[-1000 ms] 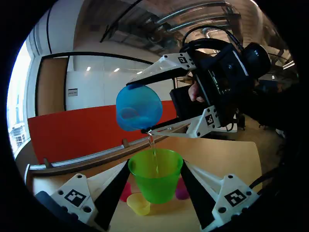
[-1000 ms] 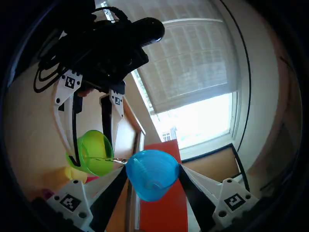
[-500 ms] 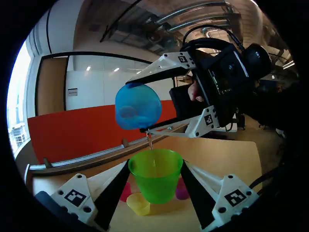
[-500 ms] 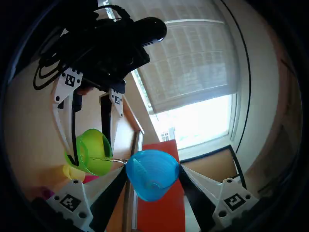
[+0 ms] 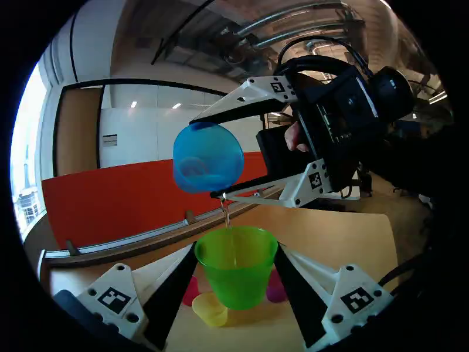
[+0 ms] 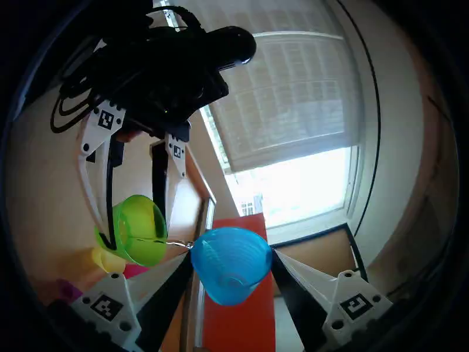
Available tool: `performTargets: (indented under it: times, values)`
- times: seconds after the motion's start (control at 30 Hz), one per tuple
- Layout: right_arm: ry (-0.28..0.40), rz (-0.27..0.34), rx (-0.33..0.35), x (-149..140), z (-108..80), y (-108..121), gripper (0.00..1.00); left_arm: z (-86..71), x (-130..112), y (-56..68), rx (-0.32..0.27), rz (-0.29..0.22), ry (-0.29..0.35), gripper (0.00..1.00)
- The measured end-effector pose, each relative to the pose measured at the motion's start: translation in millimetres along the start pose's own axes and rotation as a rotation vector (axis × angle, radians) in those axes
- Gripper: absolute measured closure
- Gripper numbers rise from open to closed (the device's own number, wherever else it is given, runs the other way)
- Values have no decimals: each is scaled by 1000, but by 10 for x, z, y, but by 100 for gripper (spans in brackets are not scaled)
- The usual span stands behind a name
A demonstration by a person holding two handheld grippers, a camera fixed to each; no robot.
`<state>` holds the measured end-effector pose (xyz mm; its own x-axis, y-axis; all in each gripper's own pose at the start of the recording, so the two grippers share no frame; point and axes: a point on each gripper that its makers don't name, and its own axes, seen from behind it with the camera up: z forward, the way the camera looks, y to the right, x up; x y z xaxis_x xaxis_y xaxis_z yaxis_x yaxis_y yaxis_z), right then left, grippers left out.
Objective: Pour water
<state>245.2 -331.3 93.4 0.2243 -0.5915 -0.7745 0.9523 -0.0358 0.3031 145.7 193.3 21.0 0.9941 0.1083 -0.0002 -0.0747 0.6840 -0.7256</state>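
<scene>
Left gripper view, entries as seen.

1. Left hand-held gripper point(image 5: 235, 253): both fingers are pressed against the sides of a green cup point(image 5: 236, 281), which is held upright above the table point(image 5: 340, 232).
2. Right hand-held gripper point(image 5: 206, 159): seen farther off and higher, clamped on a blue cup point(image 5: 202, 154) from above and below. The blue cup is tipped, with its mouth turned toward the camera and its lower rim directly over the green cup. A hand point(image 5: 293, 138) is seen on the dark body of this gripper.
3. Water point(image 5: 226, 214): a thin stream is seen falling from the blue cup's lower rim into the green cup.
4. Yellow cup point(image 5: 209, 309): on the table, just below the green cup.
5. Two pink cups point(image 5: 190, 290): on the table, one to either side, partly hidden by the green cup and the fingers.
6. Red wall panel point(image 5: 117, 193): behind the table.

Right gripper view: the blue cup is shown gripped between this gripper's own fingers at bottom centre. The green cup is shown just to its left, and the stream is seen passing between them. A bright window point(image 6: 299, 182) under a blind point(image 6: 287, 94) lies beyond.
</scene>
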Motion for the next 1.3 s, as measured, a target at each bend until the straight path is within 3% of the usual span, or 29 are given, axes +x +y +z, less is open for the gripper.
performTargets:
  times: [1.3]
  values:
    - [-3, -76, -4, 26, 1, -51, 6, 15, -40, 17, -3, -7, -2, 11]
